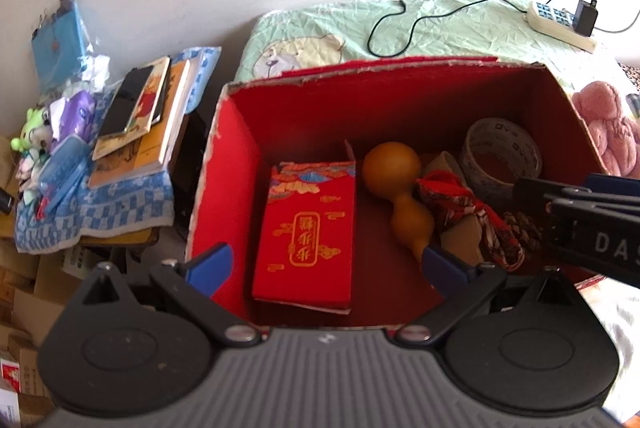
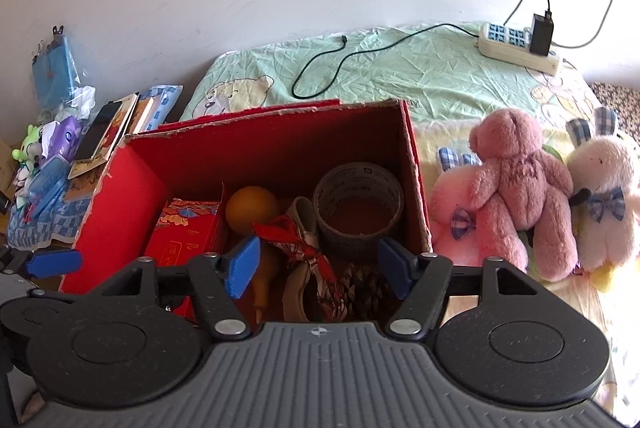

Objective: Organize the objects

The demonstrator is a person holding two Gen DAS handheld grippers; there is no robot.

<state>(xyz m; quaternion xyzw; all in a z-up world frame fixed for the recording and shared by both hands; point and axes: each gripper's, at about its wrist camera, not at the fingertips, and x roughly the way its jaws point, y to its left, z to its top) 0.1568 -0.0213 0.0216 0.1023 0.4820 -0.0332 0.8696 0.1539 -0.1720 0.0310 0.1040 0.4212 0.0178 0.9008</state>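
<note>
So the open red cardboard box (image 1: 236, 132) sits on the bed (image 2: 400, 76) and it's pretty full: a red gift box with gold lettering (image 1: 308, 232) lies flat on the left side, a tan gourd (image 1: 400, 188) is right beside it in the middle, then a red patterned cloth bundle (image 1: 472, 212) draped over some beige thing, a pinecone (image 2: 366, 288) at the near right, and a roll of clear tape (image 2: 358, 204) standing in the far right corner. The beige thing under the cloth is mostly covered, could be a shoe or a bit of cardboard, honestly can't tell. Left hand-held gripper (image 1: 326, 270) hangs over the near edge of the box with its blue pads spread wide, nothing between them. Right hand-held gripper (image 2: 322, 264) is the same deal, jaws wide apart and empty, hovering above the cloth and pinecone. Just outside the box on the right, three plush toys lean together on the bed: a pink bear (image 2: 516, 184) in front, a lighter pink one (image 2: 452, 220) half hidden behind it, and a white bunny (image 2: 608, 204) cut off by the frame edge. Power strip (image 2: 516, 48) with a black charger plugged in lies at the far side of the bed. Left of the box there's a messy stack of books (image 1: 144, 124) on a blue checked towel (image 1: 112, 204), too cluttered to sort out.
</note>
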